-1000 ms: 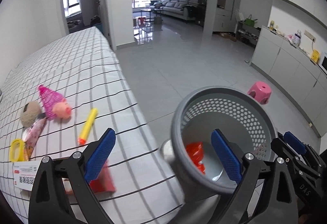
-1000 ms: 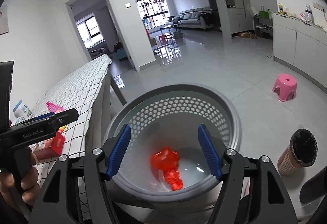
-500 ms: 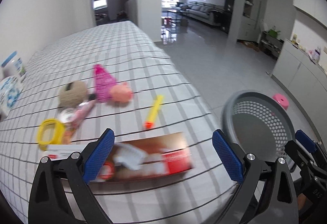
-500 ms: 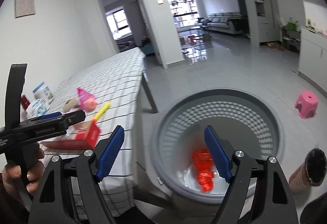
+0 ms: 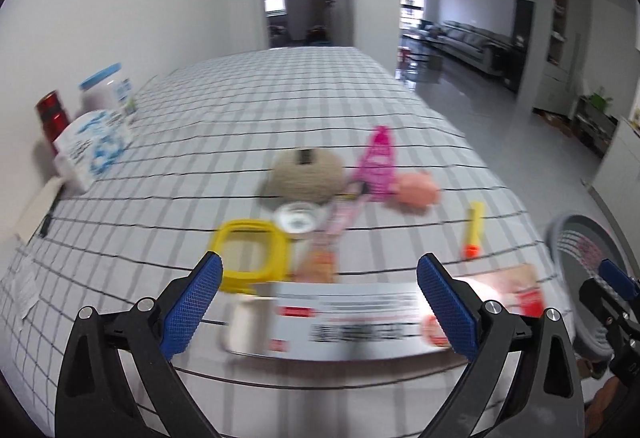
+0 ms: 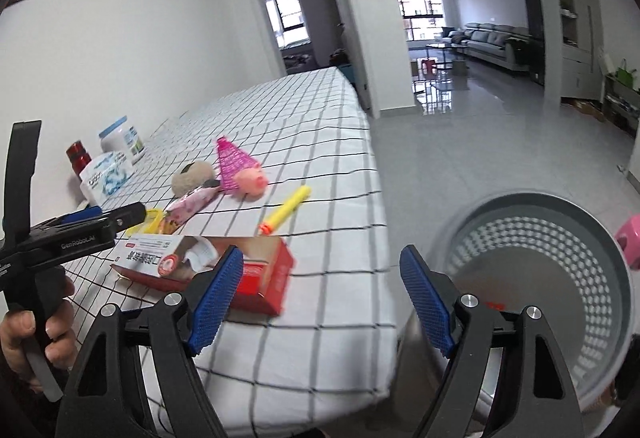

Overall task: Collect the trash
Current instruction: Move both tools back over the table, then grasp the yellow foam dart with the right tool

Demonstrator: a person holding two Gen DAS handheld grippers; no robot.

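Both views have swung from the grey bin (image 6: 560, 278) to the checked worktop (image 5: 280, 110), where the open, empty left gripper (image 5: 318, 302) and right gripper (image 6: 320, 294) face the red-and-white carton (image 5: 352, 322), likely next to grasp.

blurred box (image 5: 352, 318), bin (image 5: 580, 262) cut off

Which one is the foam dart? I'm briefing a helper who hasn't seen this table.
On the checked tablecloth, look near the edge closest to the grey perforated bin. Just beyond the red-and-white carton lies the foam dart, apart from the pink netted toy: a slim yellow stick with an orange tip.
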